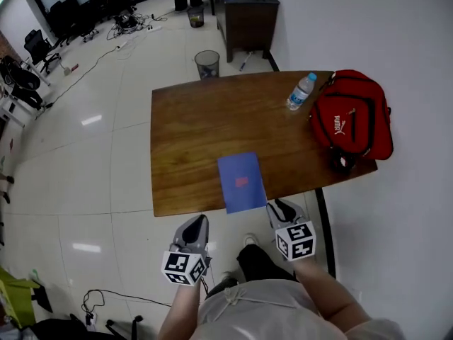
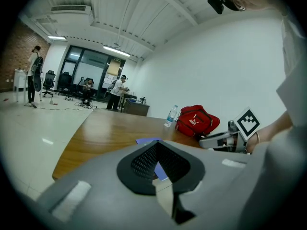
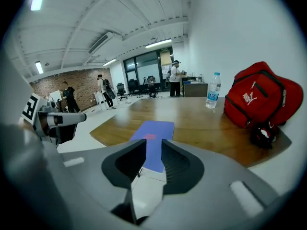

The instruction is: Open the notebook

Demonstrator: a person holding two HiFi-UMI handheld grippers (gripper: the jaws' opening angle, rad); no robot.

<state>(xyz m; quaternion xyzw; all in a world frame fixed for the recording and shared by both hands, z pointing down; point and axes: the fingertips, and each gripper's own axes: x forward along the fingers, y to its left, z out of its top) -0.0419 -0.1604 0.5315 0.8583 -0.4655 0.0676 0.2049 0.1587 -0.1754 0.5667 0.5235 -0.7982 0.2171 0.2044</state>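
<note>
A closed blue notebook with a small red mark on its cover lies flat at the near edge of the wooden table. It shows as a blue strip in the left gripper view, and it lies straight ahead in the right gripper view. My left gripper hangs off the table's near edge, left of the notebook, its jaws closed together and empty. My right gripper sits just right of the notebook's near corner with a narrow gap between its jaws, holding nothing. Neither gripper touches the notebook.
A red bag lies at the table's right end, a small black pouch hanging at its front. A water bottle stands at the far right. A waste bin and a dark cabinet stand beyond the table.
</note>
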